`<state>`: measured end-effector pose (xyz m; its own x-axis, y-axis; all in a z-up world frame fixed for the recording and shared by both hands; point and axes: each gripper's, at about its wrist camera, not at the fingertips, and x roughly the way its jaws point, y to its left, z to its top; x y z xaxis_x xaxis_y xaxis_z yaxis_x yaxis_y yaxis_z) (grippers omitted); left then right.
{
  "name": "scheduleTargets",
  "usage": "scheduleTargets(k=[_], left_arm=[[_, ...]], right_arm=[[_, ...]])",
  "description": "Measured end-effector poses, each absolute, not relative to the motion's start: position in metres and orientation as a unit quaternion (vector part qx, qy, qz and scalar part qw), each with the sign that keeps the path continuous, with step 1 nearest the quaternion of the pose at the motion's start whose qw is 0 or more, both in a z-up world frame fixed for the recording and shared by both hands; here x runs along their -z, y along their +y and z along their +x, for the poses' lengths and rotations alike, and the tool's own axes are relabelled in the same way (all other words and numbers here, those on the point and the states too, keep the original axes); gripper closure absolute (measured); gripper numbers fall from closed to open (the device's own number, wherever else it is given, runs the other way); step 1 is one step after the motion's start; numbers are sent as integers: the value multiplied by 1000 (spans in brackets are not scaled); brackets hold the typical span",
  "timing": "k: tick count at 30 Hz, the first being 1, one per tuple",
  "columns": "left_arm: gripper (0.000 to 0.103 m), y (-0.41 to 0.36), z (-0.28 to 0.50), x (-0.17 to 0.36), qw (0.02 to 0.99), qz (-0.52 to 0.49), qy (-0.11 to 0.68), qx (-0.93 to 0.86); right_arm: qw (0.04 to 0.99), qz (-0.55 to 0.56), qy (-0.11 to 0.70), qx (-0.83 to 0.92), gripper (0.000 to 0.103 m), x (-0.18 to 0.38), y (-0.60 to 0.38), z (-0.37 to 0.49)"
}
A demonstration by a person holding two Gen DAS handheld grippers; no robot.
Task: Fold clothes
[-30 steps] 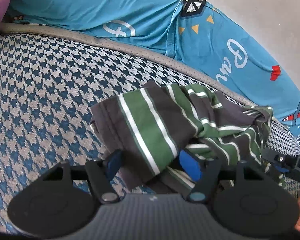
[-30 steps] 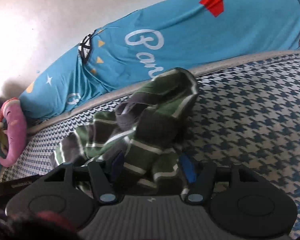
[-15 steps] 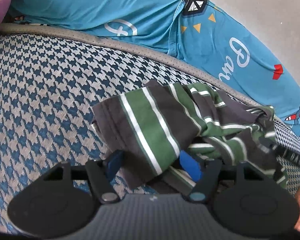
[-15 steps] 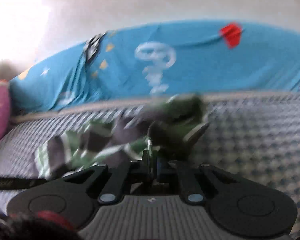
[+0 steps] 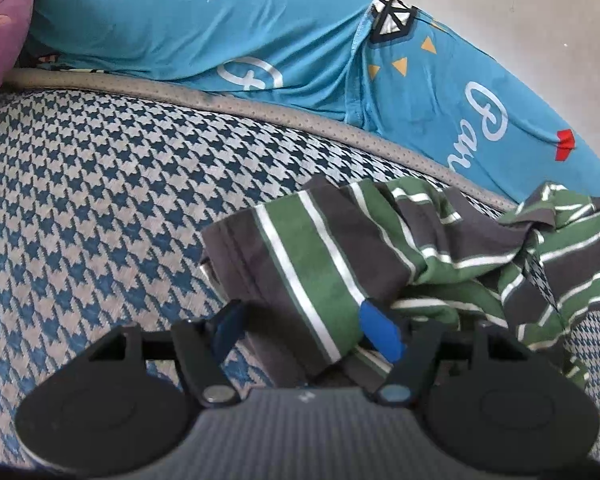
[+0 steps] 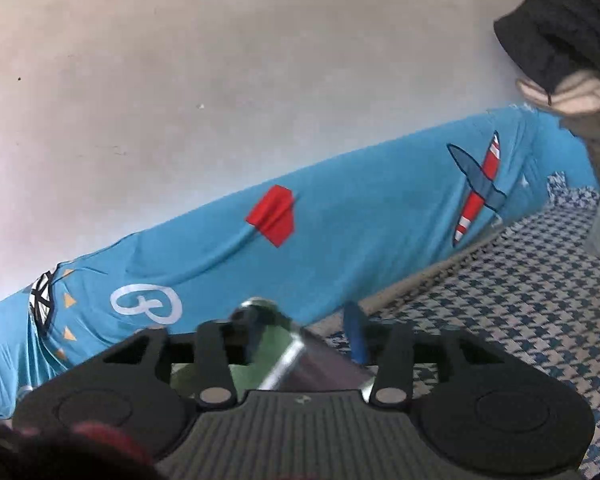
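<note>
Houndstooth bedding [image 5: 100, 200] fills the left wrist view, with the striped shirt [image 5: 380, 256] crumpled at lower centre, its long axis running toward the right edge. The left gripper [image 5: 304, 332] has its fingers apart, straddling the shirt's near end. The right gripper [image 6: 300, 344], tilted up toward the wall [image 6: 220, 80], also has cloth between its spread fingers (grip uncertain, blurred); judging by this, the left is better placed.
</note>
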<state>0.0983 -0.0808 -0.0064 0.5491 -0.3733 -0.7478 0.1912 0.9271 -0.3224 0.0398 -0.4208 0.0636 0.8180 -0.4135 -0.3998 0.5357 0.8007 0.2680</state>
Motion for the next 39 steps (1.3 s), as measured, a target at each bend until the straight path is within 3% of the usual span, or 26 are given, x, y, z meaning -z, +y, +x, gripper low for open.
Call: scheduleTargets(k=[5, 12, 17, 20, 27, 33, 35, 38, 39], left_arm=[[37, -76, 99, 6, 874, -107, 445, 162], [27, -61, 105, 2, 883, -129, 428, 146], [21, -52, 112, 6, 878, -147, 432, 142], [9, -51, 113, 12, 874, -155, 439, 141], [7, -64, 107, 28, 866, -142, 454, 152], [7, -65, 109, 39, 864, -151, 459, 144], [9, -64, 110, 41, 863, -155, 457, 151], [29, -64, 110, 44, 861, -159, 456, 164], [40, -65, 110, 45, 860, -156, 456, 167]], right_arm=[[935, 182, 180, 246, 49, -60, -425, 36], [936, 139, 186, 265, 47, -61, -417, 23], [921, 172, 193, 292, 47, -61, -429, 16], [927, 164, 195, 276, 47, -63, -422, 15], [933, 143, 185, 272, 40, -74, -402, 10], [934, 155, 208, 246, 40, -86, -380, -3], [935, 161, 216, 229, 39, -88, -366, -8], [937, 165, 235, 198, 36, -81, -346, -12], [938, 166, 241, 188, 35, -78, -339, -14]])
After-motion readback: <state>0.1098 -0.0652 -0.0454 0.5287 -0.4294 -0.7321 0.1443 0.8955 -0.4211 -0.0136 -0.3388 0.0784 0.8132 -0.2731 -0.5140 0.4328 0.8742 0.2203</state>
